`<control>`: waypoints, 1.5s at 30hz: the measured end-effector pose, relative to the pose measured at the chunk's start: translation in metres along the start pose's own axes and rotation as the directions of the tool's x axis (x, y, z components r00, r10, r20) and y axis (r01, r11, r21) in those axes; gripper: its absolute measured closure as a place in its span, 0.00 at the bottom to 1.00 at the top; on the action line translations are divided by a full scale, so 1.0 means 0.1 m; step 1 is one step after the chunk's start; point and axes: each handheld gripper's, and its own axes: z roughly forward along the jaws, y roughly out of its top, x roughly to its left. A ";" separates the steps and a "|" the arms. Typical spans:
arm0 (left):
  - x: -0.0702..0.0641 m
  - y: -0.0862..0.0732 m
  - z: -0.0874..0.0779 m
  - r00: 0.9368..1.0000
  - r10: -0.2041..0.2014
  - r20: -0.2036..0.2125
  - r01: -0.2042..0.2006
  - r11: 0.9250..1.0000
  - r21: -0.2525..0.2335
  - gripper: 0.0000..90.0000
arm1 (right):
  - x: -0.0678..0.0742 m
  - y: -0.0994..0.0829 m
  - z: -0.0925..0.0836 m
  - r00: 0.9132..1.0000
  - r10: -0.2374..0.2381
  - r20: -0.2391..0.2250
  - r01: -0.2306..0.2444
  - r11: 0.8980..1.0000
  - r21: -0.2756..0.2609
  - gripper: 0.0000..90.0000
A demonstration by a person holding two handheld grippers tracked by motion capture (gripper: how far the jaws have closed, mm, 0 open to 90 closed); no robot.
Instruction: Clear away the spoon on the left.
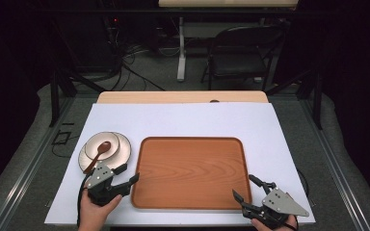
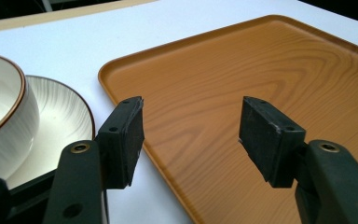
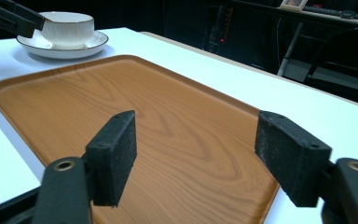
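Left claw (image 1: 128, 184) and right claw (image 1: 244, 188) both spread, empty, at near corners of tray (image 1: 190, 173) on tabletop (image 1: 183, 120).

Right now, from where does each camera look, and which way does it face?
High view: above the person's side, looking forward and down at the table; shows both hands, left gripper and right gripper.
Left gripper view: on the left gripper, open, facing the tray, with the bowl and plate alongside.
Right gripper view: on the right gripper, open, facing across the tray toward the bowl.
All views share tray, bowl and plate.
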 end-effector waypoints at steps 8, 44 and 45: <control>-0.01 -0.01 -0.03 1.000 -0.017 -0.016 0.017 1.000 0.000 0.40 | 0.00 -0.02 0.01 1.000 0.010 0.000 -0.010 1.000 0.005 0.33; 0.19 0.04 -0.29 0.981 -0.115 -0.158 0.114 0.993 -0.016 0.54 | -0.03 -0.02 0.00 1.000 0.024 0.003 -0.024 1.000 0.014 0.35; 0.19 0.04 -0.29 0.981 -0.115 -0.158 0.114 0.993 -0.016 0.54 | -0.03 -0.02 0.00 1.000 0.024 0.003 -0.024 1.000 0.014 0.35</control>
